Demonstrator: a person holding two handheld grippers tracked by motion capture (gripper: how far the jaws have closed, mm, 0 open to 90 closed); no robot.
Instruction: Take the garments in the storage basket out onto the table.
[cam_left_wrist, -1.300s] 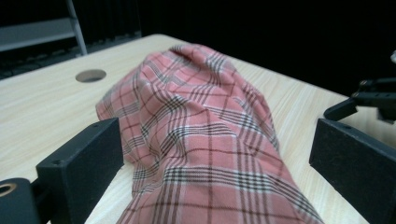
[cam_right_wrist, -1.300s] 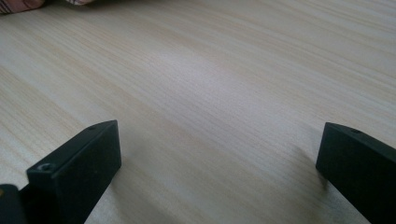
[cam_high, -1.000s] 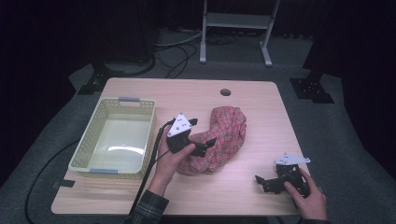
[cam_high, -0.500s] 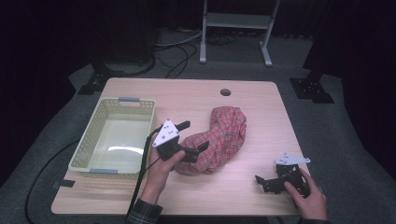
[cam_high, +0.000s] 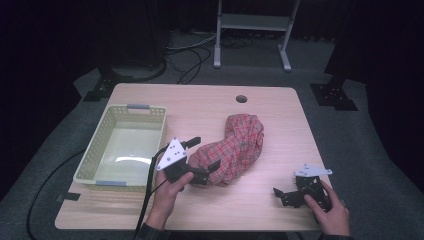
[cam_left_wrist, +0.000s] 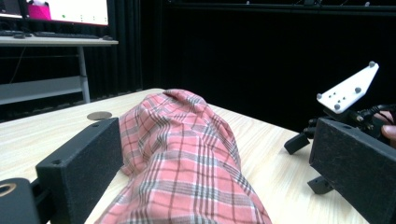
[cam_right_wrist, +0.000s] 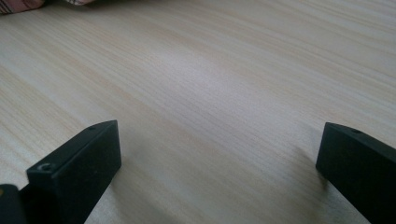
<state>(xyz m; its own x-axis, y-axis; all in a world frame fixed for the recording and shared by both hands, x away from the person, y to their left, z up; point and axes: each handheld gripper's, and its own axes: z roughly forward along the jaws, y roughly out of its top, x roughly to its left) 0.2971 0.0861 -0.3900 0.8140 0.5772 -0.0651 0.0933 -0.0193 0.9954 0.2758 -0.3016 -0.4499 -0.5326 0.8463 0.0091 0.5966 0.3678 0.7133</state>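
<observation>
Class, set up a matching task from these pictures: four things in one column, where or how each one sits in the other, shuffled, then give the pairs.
1 plaid cloth
2 basket
3 left gripper
4 right gripper

a open, jaws either side of the cloth's near end
b left part of the table
c bunched at the table's middle
d open on bare wood, near right corner

Pairs: 1-c, 2-b, 3-a, 4-d

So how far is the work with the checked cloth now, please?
Early stage. The red checked cloth lies bunched on the table, outside the empty basket. In hand: the left gripper has its jaws open around the cloth's near end, not closed. The right gripper rests open on the table. Grasping and moving the cloth remain.
</observation>
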